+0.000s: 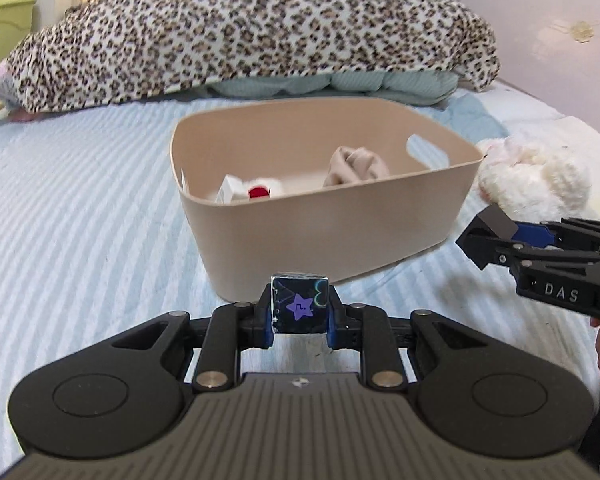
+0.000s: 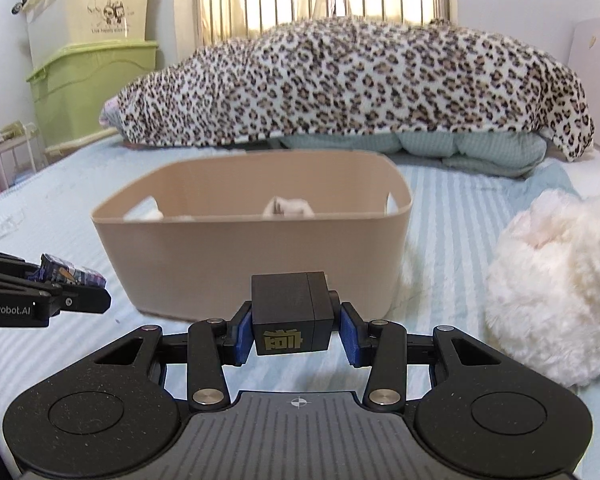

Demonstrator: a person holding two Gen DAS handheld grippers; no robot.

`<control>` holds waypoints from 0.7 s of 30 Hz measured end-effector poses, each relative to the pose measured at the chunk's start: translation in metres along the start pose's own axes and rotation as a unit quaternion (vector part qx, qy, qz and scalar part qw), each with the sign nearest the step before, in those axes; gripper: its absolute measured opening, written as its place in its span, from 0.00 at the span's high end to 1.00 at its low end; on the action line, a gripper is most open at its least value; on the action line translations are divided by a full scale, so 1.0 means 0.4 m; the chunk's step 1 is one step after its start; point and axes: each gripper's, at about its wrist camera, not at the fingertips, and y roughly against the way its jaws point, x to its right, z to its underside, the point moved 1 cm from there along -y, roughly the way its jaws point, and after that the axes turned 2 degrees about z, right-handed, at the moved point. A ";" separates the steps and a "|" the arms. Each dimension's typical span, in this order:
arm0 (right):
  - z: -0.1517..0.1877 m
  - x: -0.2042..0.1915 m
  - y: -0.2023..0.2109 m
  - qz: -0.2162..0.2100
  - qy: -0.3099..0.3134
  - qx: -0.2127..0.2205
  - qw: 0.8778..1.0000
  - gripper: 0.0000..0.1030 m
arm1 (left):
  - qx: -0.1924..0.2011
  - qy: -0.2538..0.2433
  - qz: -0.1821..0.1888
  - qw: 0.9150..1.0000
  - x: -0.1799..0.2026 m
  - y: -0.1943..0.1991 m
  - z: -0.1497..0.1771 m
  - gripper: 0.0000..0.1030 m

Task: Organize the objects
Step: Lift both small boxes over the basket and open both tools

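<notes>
**Two handheld grippers, each holding a small box, in front of a beige bin on a bed**

Nearest in the left wrist view, the left gripper (image 1: 300, 312) is clamped on a small dark box with a purple star (image 1: 299, 304), its blue pads pressed against the box's two sides. In the right wrist view, the right gripper (image 2: 294, 330) holds a black box with a gold character (image 2: 292, 314) between its blue pads; the left pad touches it, and the right pad appears to sit just off the box's lower edge, though the angle makes this hard to judge.

Each gripper shows in the other's camera. The right one enters the left wrist view from the right edge, its black box tilted. The left one enters the right wrist view from the left edge.

Just beyond both sets of fingertips stands an open beige bin (image 1: 320, 232) on a light blue striped bedsheet (image 1: 80, 200). Inside it lie a beige bundled cloth (image 1: 354, 166) and a white item with a red spot (image 1: 252, 190).

To the right of the bin rests a fluffy white plush toy (image 2: 552, 300). Farther back, a leopard-print blanket (image 2: 360, 84) is heaped over pale green bedding (image 2: 460, 146). Behind it on the far left, stacked plastic storage bins (image 2: 88, 48) stand against the wall.
</notes>
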 end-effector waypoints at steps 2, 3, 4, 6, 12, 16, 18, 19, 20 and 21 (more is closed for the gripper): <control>-0.015 -0.001 0.015 -0.001 -0.001 0.011 1.000 0.60 | 0.009 -0.003 0.002 1.000 0.001 0.018 -0.009 0.76; -0.023 0.000 0.021 -0.001 -0.001 0.017 1.000 0.60 | 0.014 -0.004 0.003 1.000 0.001 0.028 -0.014 0.76; -0.034 0.000 0.029 -0.002 -0.001 0.024 1.000 0.60 | 0.020 -0.004 0.004 1.000 0.000 0.037 -0.021 0.76; -0.055 -0.002 0.040 -0.002 0.000 0.035 0.999 0.60 | 0.032 -0.008 0.004 0.999 0.000 0.054 -0.035 0.76; -0.135 0.002 0.024 -0.003 -0.002 0.061 0.998 0.60 | 0.070 -0.018 -0.010 0.997 0.005 0.063 -0.114 0.76; -0.178 0.002 -0.015 0.006 0.003 0.065 0.998 0.60 | 0.084 -0.015 -0.025 0.996 0.008 0.025 -0.172 0.76; -0.193 0.001 -0.041 0.012 0.004 0.064 0.998 0.60 | 0.082 -0.014 -0.040 0.996 0.007 -0.009 -0.197 0.76; -0.199 0.002 -0.055 0.015 0.004 0.063 0.998 0.60 | 0.079 -0.011 -0.048 0.996 0.003 -0.029 -0.206 0.76; -0.202 0.002 -0.066 0.018 0.004 0.061 0.998 0.60 | 0.074 -0.007 -0.058 0.995 -0.001 -0.052 -0.215 0.76; -0.206 0.004 -0.078 0.021 0.003 0.059 0.998 0.60 | 0.068 -0.002 -0.066 0.996 -0.004 -0.070 -0.222 0.76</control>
